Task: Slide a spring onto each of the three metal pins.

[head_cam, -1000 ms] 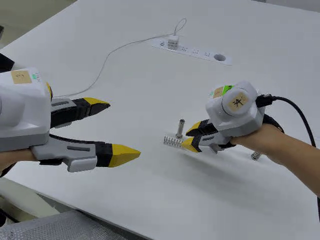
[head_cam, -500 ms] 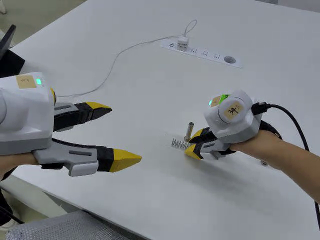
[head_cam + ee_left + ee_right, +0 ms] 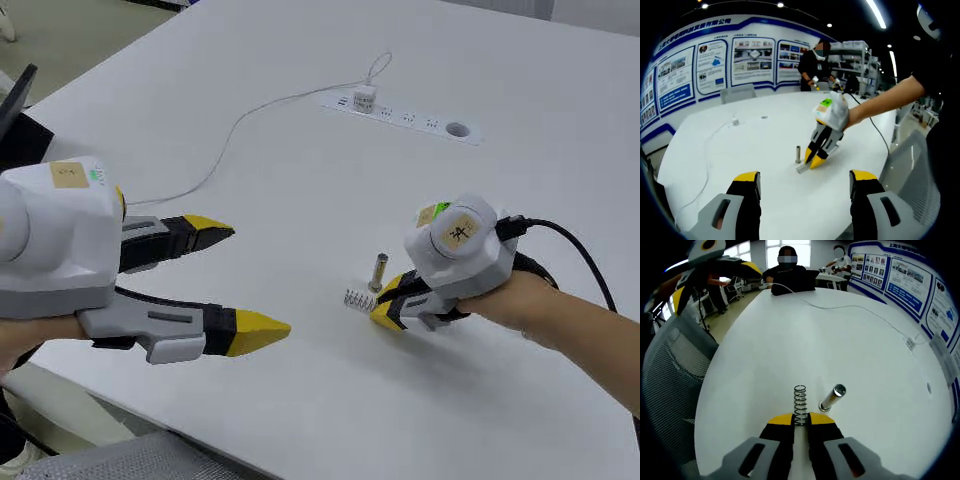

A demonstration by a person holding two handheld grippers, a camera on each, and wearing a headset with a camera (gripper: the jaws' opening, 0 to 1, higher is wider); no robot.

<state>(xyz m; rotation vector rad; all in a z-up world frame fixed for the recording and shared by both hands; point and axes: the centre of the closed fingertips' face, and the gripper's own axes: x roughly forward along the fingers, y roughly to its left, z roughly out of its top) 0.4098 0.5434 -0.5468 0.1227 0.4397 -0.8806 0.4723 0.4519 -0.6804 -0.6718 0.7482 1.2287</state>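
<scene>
A small steel spring [image 3: 356, 299] lies nearly flat on the white table, and my right gripper [image 3: 384, 305] is shut on its near end. In the right gripper view the spring [image 3: 800, 404] sticks out from between the yellow tips [image 3: 800, 420]. A short metal pin [image 3: 380, 270] stands upright just beyond and beside the spring; the pin [image 3: 832, 397] is bare. My left gripper [image 3: 245, 282] hovers open at the left of the table, well apart from them, nothing between its fingers. From the left gripper view, the pin [image 3: 798, 154] and right gripper [image 3: 811, 162] sit ahead.
A white power strip [image 3: 405, 116] with a plugged charger and a thin cable [image 3: 235, 125] lies at the far side of the table [image 3: 300, 190]. A mesh chair back [image 3: 675, 385] stands at the table's near edge. People stand at benches beyond.
The right gripper has kept its hold on the spring and stayed close beside the pin, the spring's free end drawing nearer. The left gripper remains open. The head camera has shifted.
</scene>
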